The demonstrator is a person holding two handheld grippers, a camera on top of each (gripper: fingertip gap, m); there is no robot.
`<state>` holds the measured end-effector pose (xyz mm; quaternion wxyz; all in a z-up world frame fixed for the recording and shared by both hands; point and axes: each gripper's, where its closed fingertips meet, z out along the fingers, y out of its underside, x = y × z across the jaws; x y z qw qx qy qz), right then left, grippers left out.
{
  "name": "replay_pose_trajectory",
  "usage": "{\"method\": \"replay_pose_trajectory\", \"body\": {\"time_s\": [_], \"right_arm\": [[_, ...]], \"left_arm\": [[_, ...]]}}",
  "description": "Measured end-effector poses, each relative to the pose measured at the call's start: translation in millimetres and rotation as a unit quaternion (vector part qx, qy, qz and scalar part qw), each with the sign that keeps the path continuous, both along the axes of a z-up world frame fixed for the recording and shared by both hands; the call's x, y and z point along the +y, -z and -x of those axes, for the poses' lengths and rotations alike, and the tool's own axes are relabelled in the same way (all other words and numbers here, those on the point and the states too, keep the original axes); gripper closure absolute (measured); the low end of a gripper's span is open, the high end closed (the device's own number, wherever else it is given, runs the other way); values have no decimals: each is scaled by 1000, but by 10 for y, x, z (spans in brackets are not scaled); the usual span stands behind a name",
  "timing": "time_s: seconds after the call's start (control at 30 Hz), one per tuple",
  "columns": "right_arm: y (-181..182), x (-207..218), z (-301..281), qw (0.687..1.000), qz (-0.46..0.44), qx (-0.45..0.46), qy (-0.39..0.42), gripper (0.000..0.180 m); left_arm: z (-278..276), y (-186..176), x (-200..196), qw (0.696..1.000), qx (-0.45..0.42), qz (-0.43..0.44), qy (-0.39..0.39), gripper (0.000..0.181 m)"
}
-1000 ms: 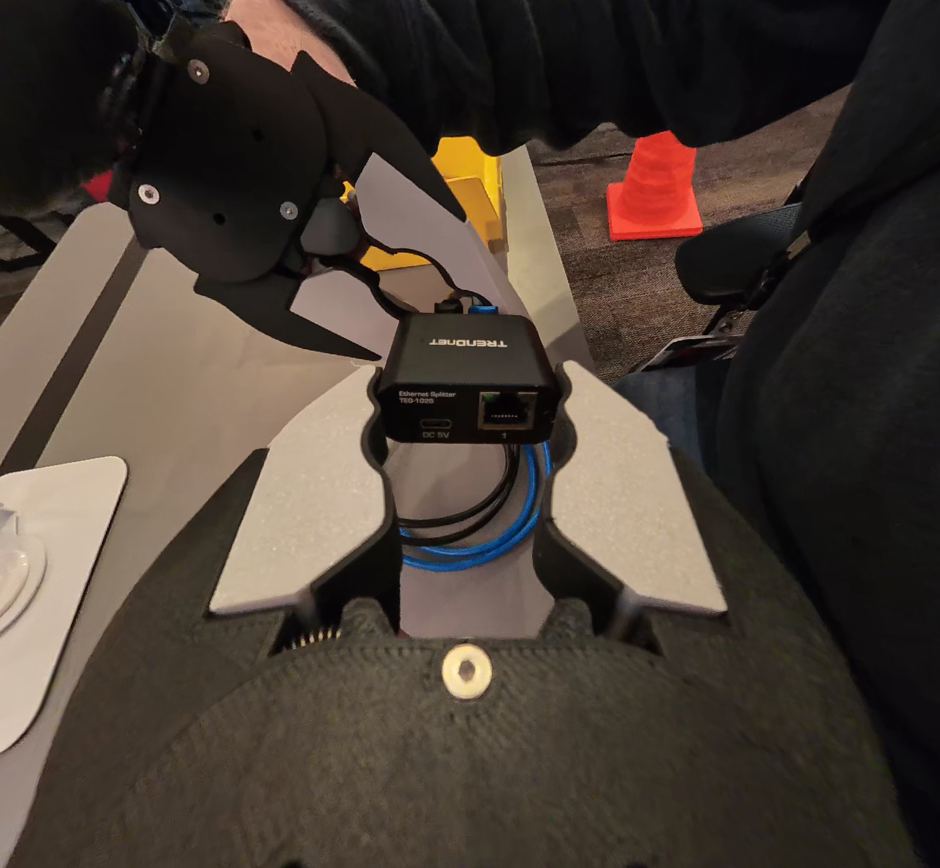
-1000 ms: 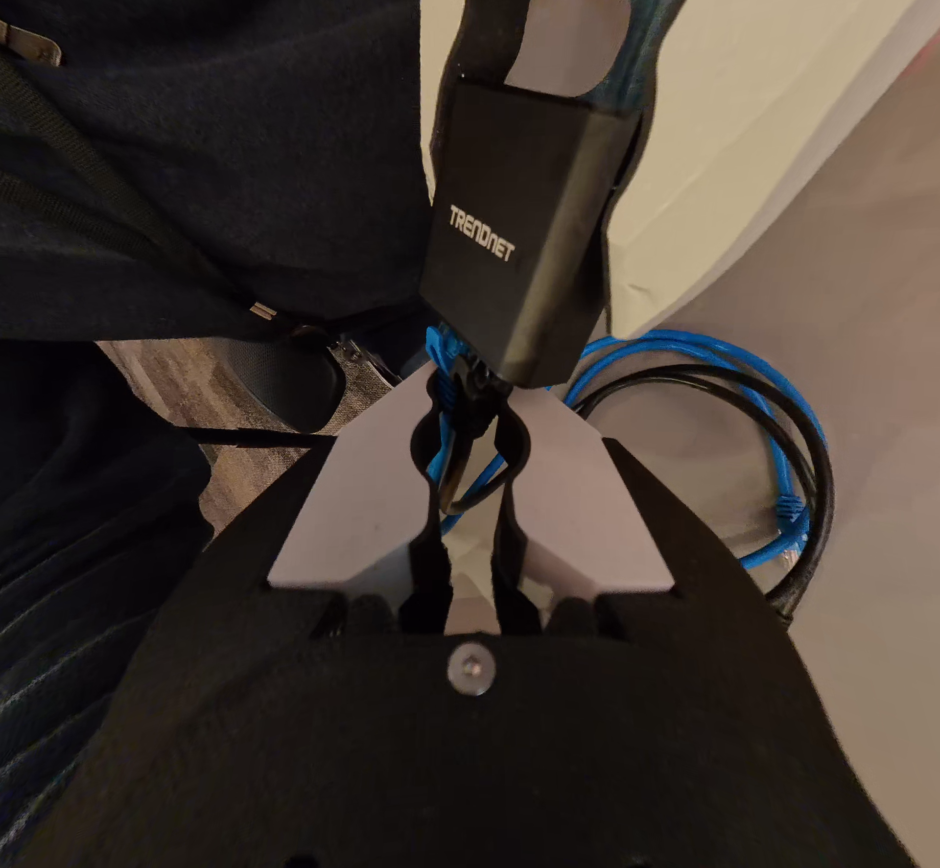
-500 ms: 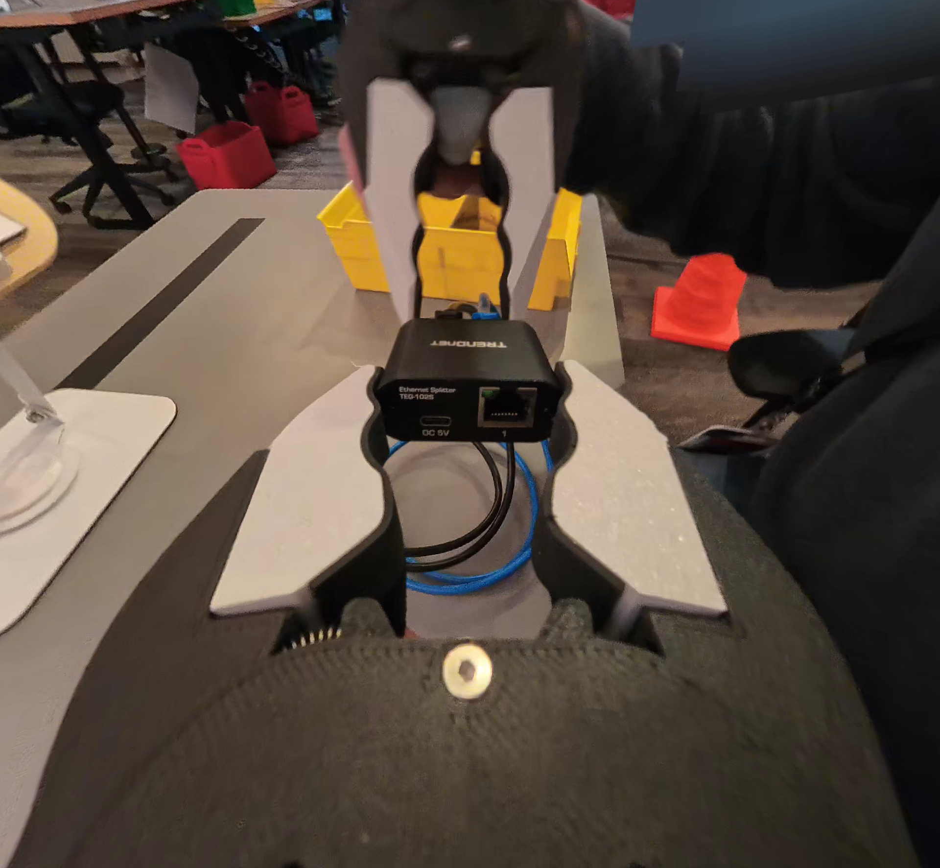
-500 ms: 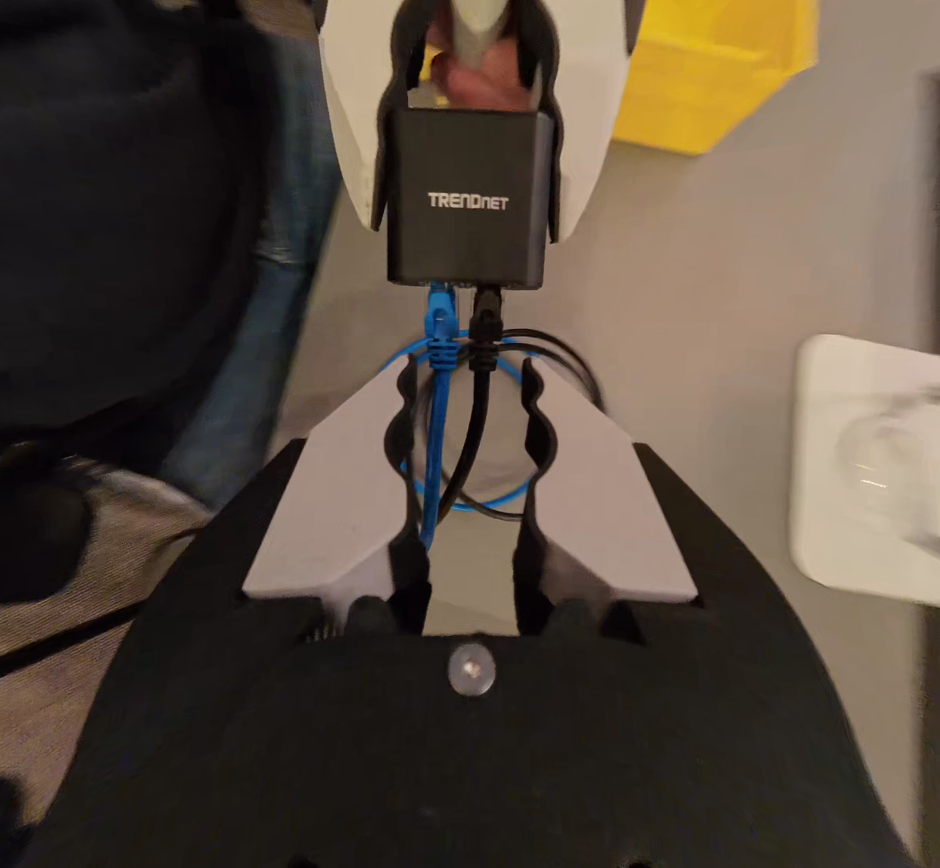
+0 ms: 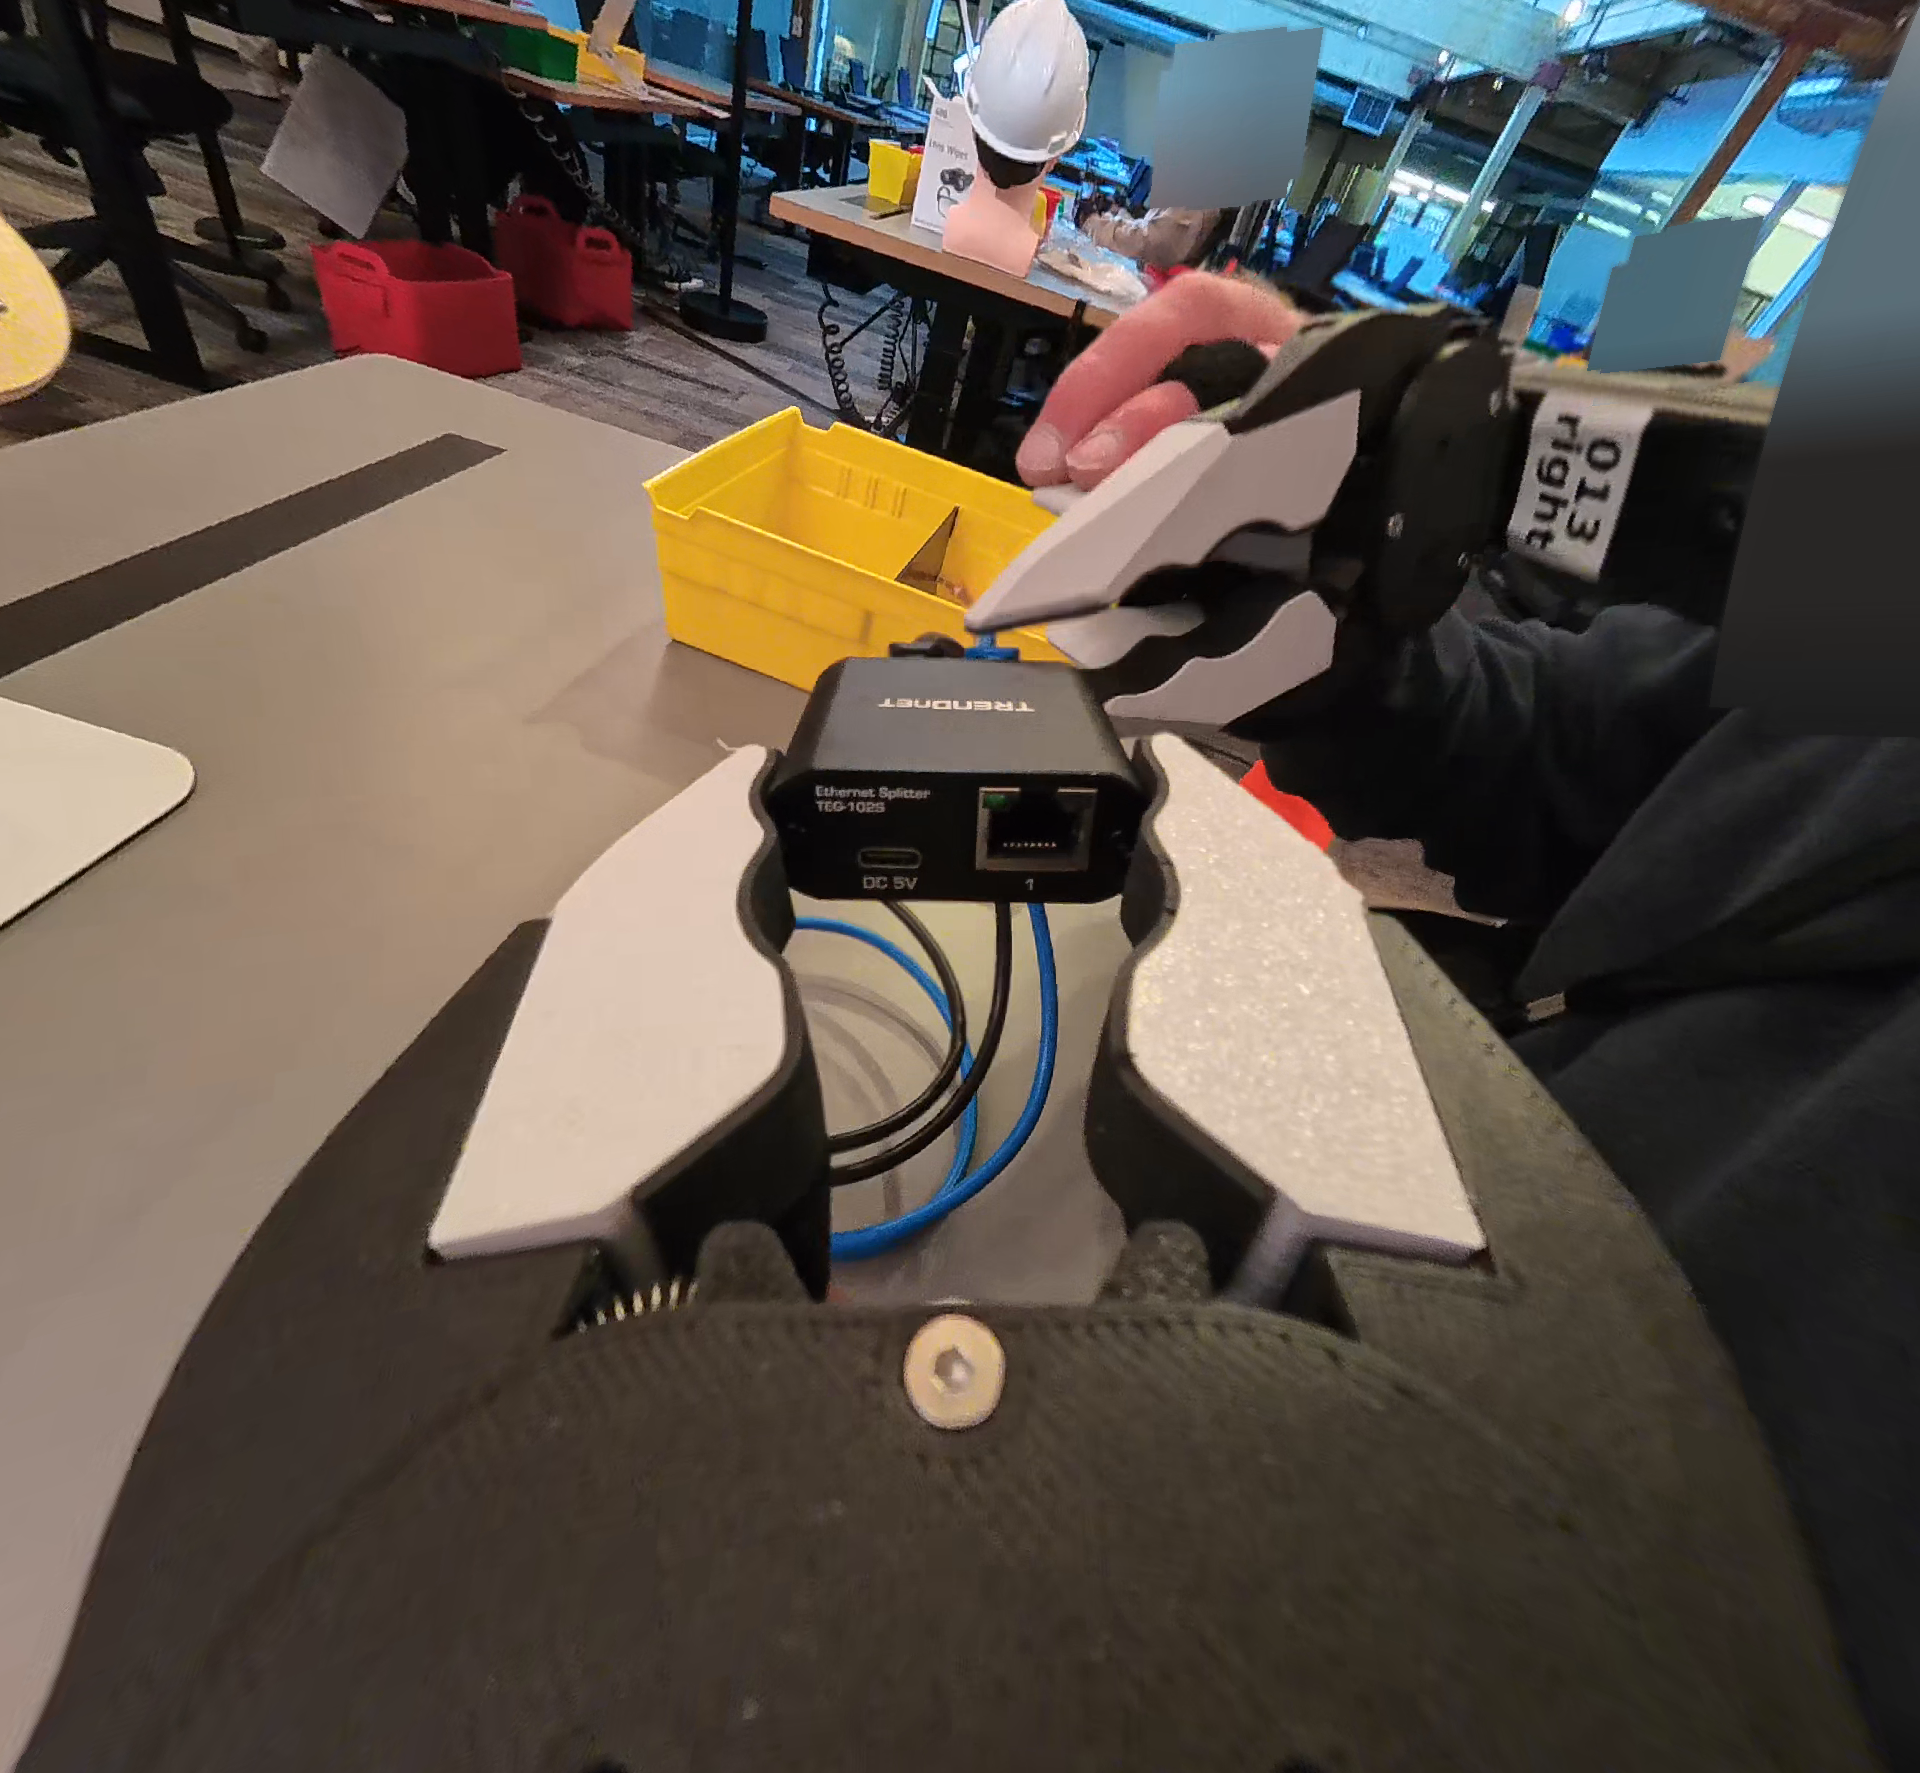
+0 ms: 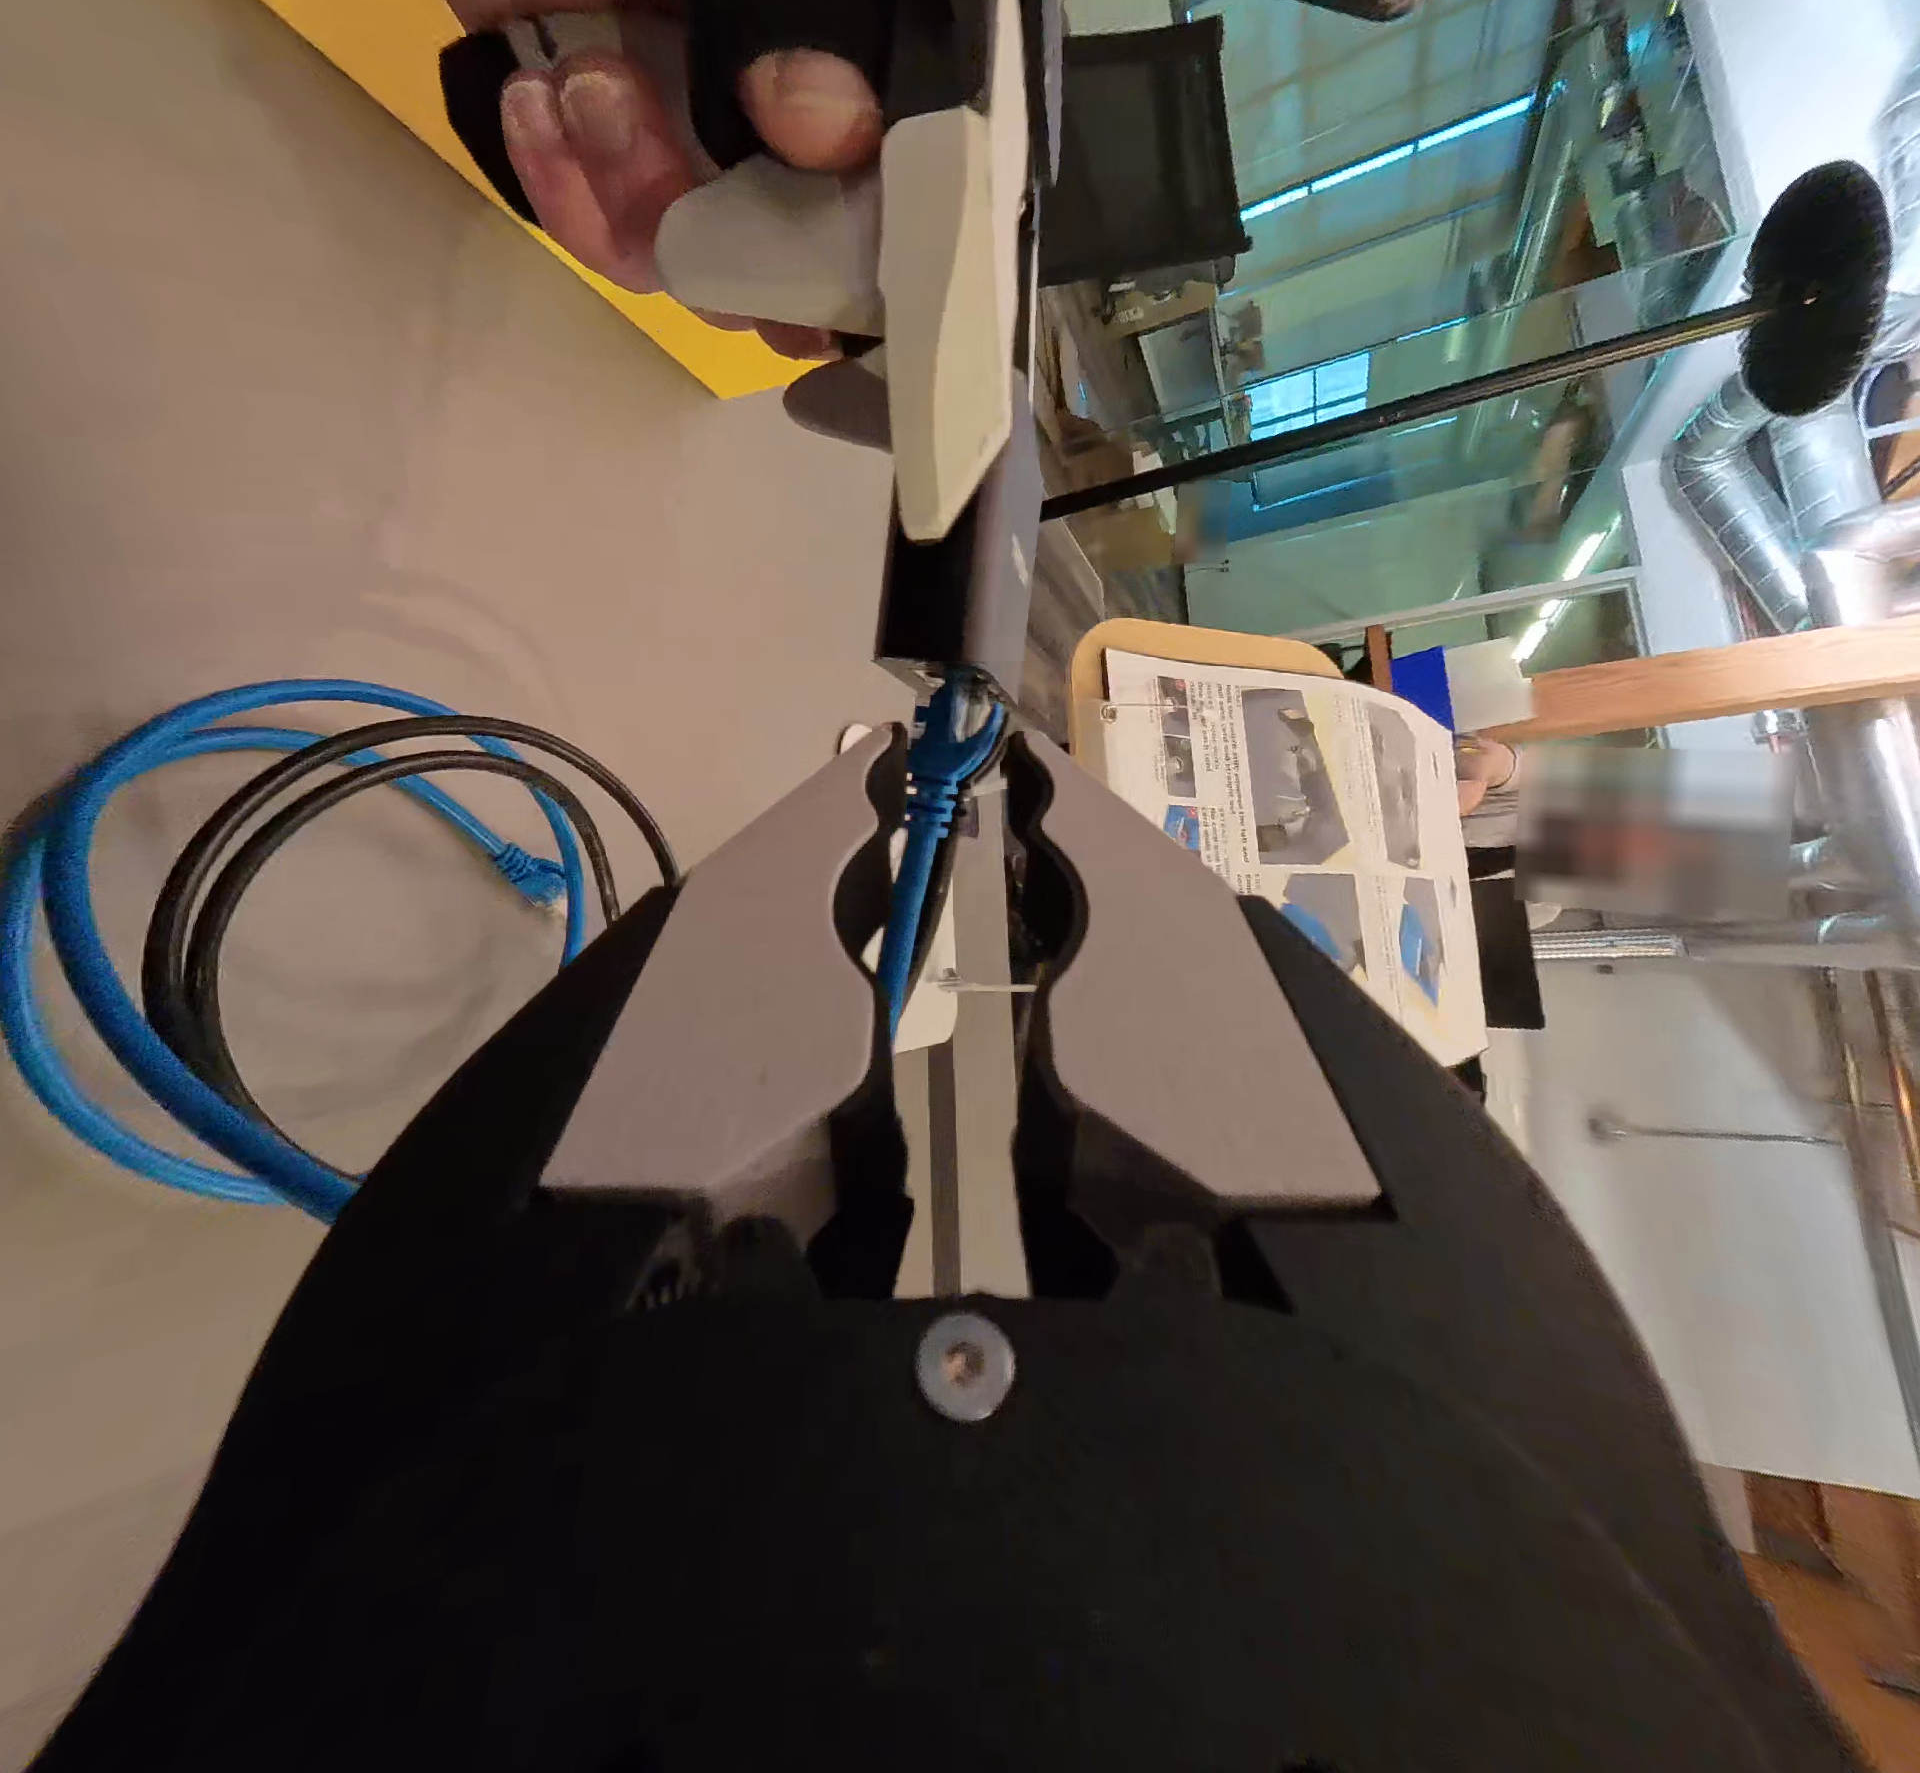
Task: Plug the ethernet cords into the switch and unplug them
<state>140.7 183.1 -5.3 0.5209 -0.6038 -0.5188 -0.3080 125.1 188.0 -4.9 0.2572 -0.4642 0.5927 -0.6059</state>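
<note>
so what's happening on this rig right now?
A person works two handheld grippers over a grey table. The left gripper is clamped on the sides of a small black switch, holding it off the table. A blue cord and a black cord are plugged into its far side; the near port is empty. The right gripper is open around the blue plug, not yet closed on it. Both cords' slack lies coiled on the table.

Left wrist camera faces the switch [image 5: 954, 793] closely; right wrist camera (rolled sideways) views it edge-on, opposite
</note>
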Motion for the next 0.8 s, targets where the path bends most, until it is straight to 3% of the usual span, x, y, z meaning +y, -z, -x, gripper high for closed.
{"method": "replay_pose_trajectory", "body": {"time_s": [0.43,0.8], "right_arm": [[14,63,2,998,-18,-67,6,166],[89,42,-16,987,40,-156,12,170]], "left_arm": [[-16,-1,42,999,6,43,-4,119],[-40,36,36,998,16,60,-3,119]]}}
